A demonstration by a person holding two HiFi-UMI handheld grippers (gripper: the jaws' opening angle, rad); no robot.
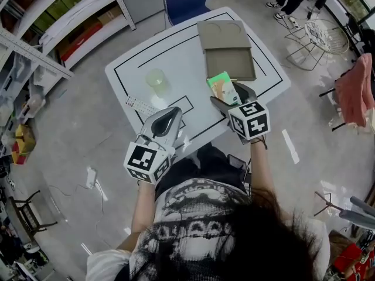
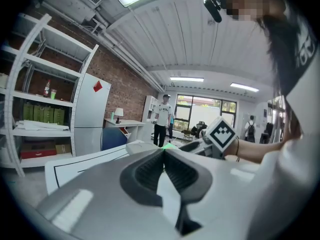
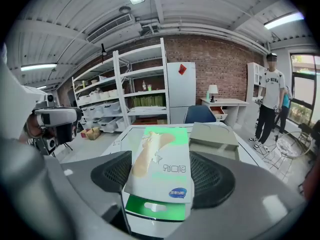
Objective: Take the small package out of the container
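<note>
The small package (image 1: 221,88), a flat rectangular carton in white and green with a blue oval logo and print too unclear to read, was pinched between the ribbed dark pads of the right gripper (image 1: 229,96), just beside the near edge of the grey-brown, box-shaped container (image 1: 229,63). Only the right gripper view showed the package's green end with its hang slot. The left gripper (image 1: 167,122), farther from the container over the white table (image 1: 176,45), had its 2 jaws pressed together on nothing.

The left gripper (image 1: 173,115) and right gripper (image 1: 227,96) are smooth grey shells with black ribbed pads (image 3: 112,176), each bearing a white cube (image 1: 250,120) of black square markers. The person's white T-shirt (image 1: 193,215) carries a black halftone print.
</note>
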